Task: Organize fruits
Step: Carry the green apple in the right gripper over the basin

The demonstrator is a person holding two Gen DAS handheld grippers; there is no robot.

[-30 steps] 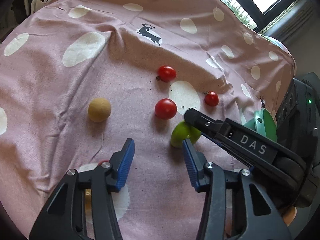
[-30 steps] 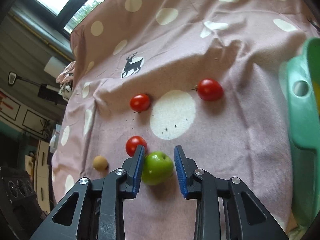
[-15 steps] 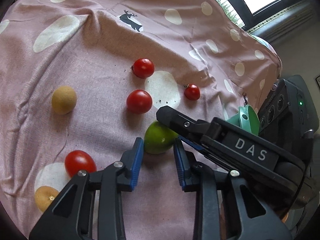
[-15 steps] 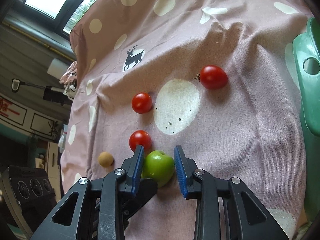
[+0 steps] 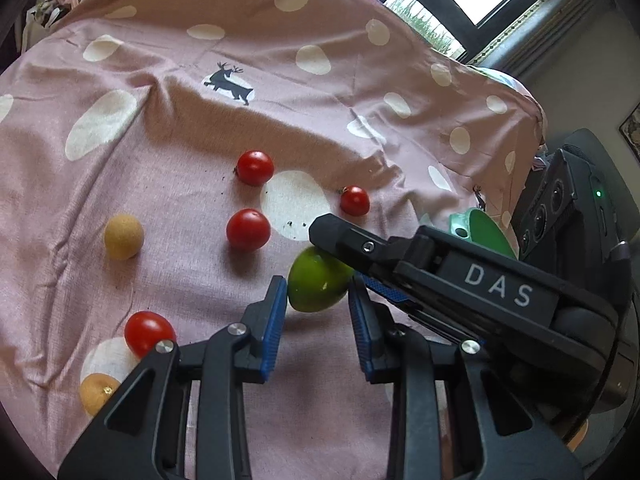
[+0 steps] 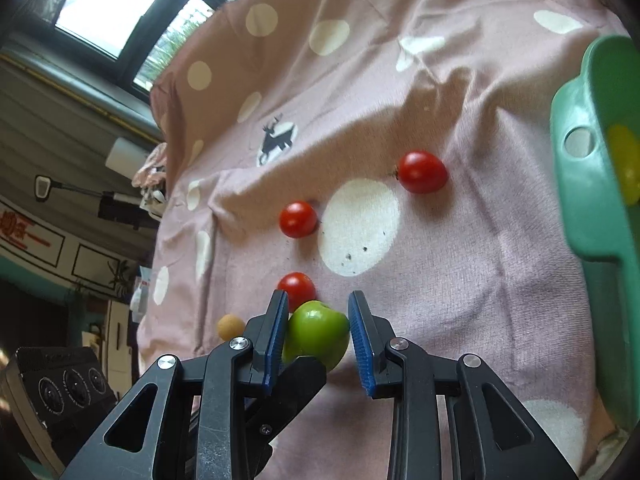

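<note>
My left gripper (image 5: 318, 312) has narrow jaws just beside the green fruit (image 6: 316, 336) on the cloth (image 5: 160, 128); whether they pinch it, I cannot tell. My right gripper (image 6: 318, 336) clamps this fruit, it seems, so I should free the left one, then carry it gently to the green basket (image 6: 580, 200) on the right.

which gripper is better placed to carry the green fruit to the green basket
Right. The right gripper has the green fruit clamped between its pads, and the green basket lies on its side. The left gripper only meets the fruit at its tips.
</note>
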